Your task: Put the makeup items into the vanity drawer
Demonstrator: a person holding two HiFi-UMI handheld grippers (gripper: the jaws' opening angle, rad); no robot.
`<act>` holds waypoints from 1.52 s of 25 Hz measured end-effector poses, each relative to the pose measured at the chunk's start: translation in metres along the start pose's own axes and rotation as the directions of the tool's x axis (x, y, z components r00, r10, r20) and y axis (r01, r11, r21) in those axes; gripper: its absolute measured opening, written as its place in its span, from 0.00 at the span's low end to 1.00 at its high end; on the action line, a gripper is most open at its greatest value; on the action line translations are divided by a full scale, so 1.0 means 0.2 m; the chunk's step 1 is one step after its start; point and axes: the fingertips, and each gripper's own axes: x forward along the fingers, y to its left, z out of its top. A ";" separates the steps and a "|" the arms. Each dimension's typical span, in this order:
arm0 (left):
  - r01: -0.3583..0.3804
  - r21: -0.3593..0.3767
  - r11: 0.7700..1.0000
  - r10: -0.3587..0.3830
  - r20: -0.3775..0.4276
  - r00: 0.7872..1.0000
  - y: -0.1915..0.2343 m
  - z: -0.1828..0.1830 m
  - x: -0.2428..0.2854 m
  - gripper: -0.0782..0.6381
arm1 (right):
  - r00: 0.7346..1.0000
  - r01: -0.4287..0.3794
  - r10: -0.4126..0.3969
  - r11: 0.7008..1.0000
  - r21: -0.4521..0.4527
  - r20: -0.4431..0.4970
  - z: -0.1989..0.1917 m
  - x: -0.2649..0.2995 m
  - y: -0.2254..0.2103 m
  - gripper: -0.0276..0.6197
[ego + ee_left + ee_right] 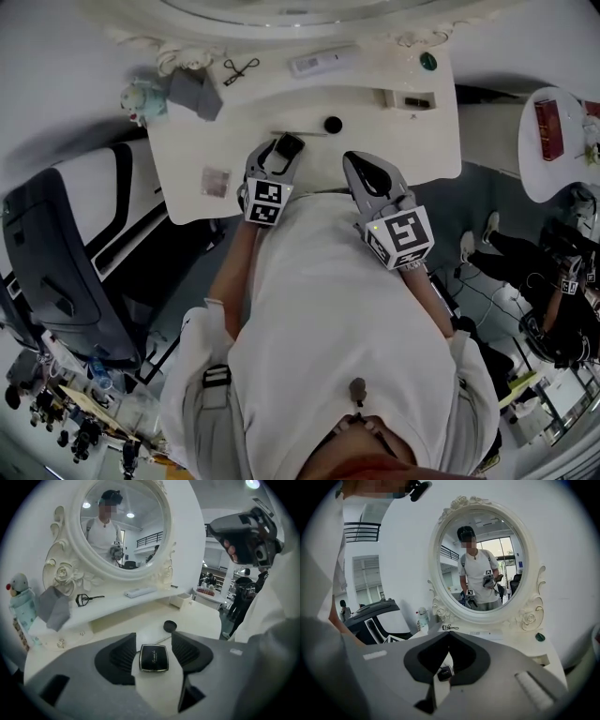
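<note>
A black rectangular compact [154, 658] lies flat on the white vanity top [394, 141]. My left gripper [153, 640] is open around it, one pad on each side, with a gap between each pad and the case. From above, the compact [289, 147] shows at the left gripper's [278, 150] tips, near the table's front edge. My right gripper [361, 167] hovers just to the right, shut with nothing in it; its tips [448, 634] meet. Through the gap below them the compact [445, 672] shows. A small drawer [405, 98] stands open on the raised shelf.
On the shelf under the oval mirror [122, 524] lie an eyelash curler [241, 68], a white flat bar [323, 61] and a green round piece [428, 62]. A grey pouch [197, 92] and a toy figure [142, 98] sit at the left. A black round lid [332, 124] lies mid-table.
</note>
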 end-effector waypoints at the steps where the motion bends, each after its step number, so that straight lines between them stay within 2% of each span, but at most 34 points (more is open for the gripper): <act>1: 0.011 -0.001 1.000 -0.011 -0.016 1.000 0.00 -0.03 0.03 0.46 | 1.000 0.010 -0.010 1.000 0.010 -0.004 0.00 0.00 -0.01 0.05; 4: 0.030 0.015 0.999 -0.029 -0.060 0.998 0.00 -0.10 0.10 0.53 | 0.999 0.030 -0.029 0.999 0.031 -0.013 -0.02 0.00 -0.03 0.05; 9: 0.059 0.031 0.998 -0.053 -0.153 0.987 0.00 -0.20 0.20 0.60 | 0.999 0.048 -0.047 0.997 0.052 -0.022 -0.04 0.00 -0.04 0.05; 13: 0.062 -0.004 0.998 -0.061 -0.248 0.967 -0.01 -0.34 0.24 0.61 | 0.998 0.064 -0.063 0.997 0.048 -0.031 -0.06 0.00 -0.04 0.05; 17: 0.033 -0.003 0.999 -0.033 -0.290 0.957 -0.02 -0.40 0.25 0.61 | 0.996 0.086 -0.084 0.995 0.056 -0.035 -0.08 -0.03 -0.05 0.05; 22: 0.012 -0.011 1.000 -0.014 -0.310 0.951 -0.02 -0.41 0.28 0.60 | 0.994 0.099 -0.096 0.994 0.054 -0.044 -0.10 -0.06 -0.05 0.05; 26: -0.002 0.000 1.000 0.002 -0.319 0.948 -0.01 -0.41 0.29 0.52 | 0.994 0.097 -0.094 0.994 0.057 -0.049 -0.12 -0.07 -0.05 0.05; 28: -0.011 0.002 1.000 0.011 -0.319 0.948 -0.01 -0.41 0.28 0.52 | 0.995 0.093 -0.090 0.994 0.056 -0.050 -0.13 -0.08 -0.05 0.05; 32: -0.024 -0.038 0.999 0.011 -0.300 0.954 -0.01 -0.40 0.23 0.52 | 0.996 0.086 -0.084 0.995 0.056 -0.041 -0.13 -0.10 -0.04 0.05; 38: -0.022 -0.048 0.999 0.010 -0.250 0.968 -0.04 -0.31 0.18 0.52 | 0.997 0.073 -0.071 0.996 0.050 -0.024 -0.13 -0.14 -0.05 0.05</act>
